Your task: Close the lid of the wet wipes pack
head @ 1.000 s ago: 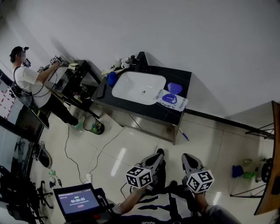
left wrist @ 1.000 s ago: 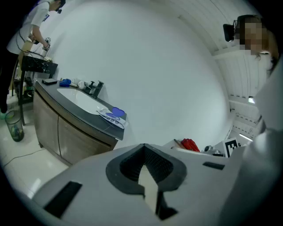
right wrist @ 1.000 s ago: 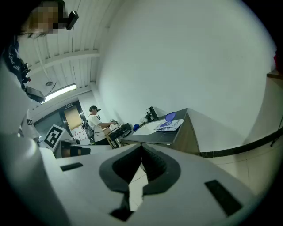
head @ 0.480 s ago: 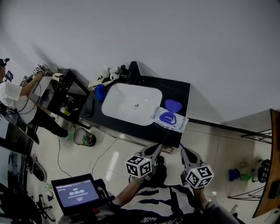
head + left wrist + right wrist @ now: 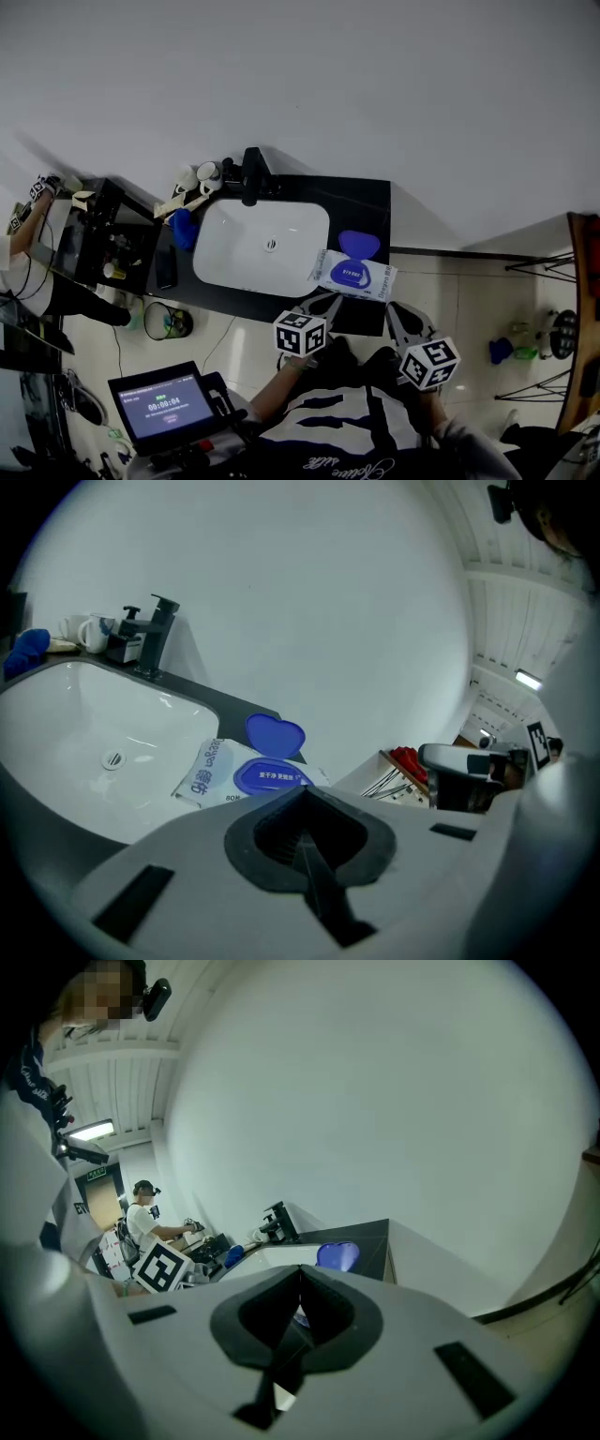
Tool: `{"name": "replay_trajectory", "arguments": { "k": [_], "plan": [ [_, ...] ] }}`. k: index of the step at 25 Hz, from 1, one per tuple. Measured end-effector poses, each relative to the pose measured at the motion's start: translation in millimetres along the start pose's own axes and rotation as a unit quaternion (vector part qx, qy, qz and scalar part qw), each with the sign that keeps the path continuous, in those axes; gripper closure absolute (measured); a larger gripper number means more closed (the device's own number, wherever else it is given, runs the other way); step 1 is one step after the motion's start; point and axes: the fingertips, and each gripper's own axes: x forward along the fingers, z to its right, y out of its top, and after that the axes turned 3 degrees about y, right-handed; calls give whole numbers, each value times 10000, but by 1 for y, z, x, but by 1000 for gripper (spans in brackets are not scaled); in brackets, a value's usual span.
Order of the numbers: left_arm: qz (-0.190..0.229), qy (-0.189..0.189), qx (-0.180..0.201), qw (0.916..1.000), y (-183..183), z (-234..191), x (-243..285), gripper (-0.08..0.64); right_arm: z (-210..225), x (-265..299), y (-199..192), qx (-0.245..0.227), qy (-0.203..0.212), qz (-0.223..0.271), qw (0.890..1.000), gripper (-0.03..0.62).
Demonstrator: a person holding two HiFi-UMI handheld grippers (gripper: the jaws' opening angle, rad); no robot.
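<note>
Black counter [image 5: 373, 199], set against the white wall; largest item in the head view. White sink basin [image 5: 253, 246] is sunk into its left and middle part, with a dark faucet [image 5: 250, 174] at the basin's 12 o'clock.

Tools: left gripper [image 5: 326, 305] and right gripper [image 5: 400, 319] both sit at the counter's 6 o'clock edge, close to the person's body. Each gripper view shows its jaws brought together with nothing between them. Neither tool touches anything on the counter.

Wet wipes pack [image 5: 362, 279] lies flat on the counter at about 4 o'clock from the basin, its left end just over the basin rim. The left gripper is near it at 7 o'clock, the right gripper near it at 5 o'clock.

Blue lid [image 5: 357, 246] is flipped up and back at the pack's 12 o'clock, hinged on the far side. The left gripper view shows it upright above the blue opening ring.

Progress, as judged: nothing done yet. The lid is fully open and no contact has been made. Remaining steps are to reach over the pack, tip the lid forward toward 6 o'clock, and press it onto the ring until it seats. Closed jaws should serve as a pushing tip; the light pack may slide toward the basin.
</note>
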Motion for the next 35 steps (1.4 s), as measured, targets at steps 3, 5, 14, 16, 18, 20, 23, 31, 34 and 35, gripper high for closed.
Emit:
{"name": "replay_trajectory", "arguments": {
  "k": [3,5,14,16,18,20,23,31,34,35],
  "plan": [
    [-341,41,72,9994,-9,4,8,560,9,-8,7,-55,-83,-103,9999,594],
    [-555,50,-55,9984,-14,5,12,560,18,-5,12,-137,-115,-225,9996,594],
    [-953,270,-772,9921,-32,-22,49,559,94,80,14,-286,265,-842,9957,594],
    [-917,352,-882,9912,-32,-23,48,560,107,99,17,-458,359,-1028,9930,594],
    [-919,410,-952,9904,-31,-28,47,560,119,121,17,-651,421,-1242,9892,594],
    [-911,440,-1044,9894,-31,-30,48,560,130,141,15,-817,465,-1451,9849,594],
    [-878,514,-1131,9884,-30,-33,47,560,136,166,7,-956,598,-1728,9785,594],
    [-856,646,-1116,9880,-32,-41,47,559,107,178,-5,-915,1113,-1878,9716,594],
    [-880,656,-1127,9876,-32,-40,46,559,86,163,-9,-963,1325,-1900,9680,594],
    [-887,656,-1130,9874,-32,-39,46,560,78,157,-13,-980,1403,-1926,9662,594]
  ]
}}
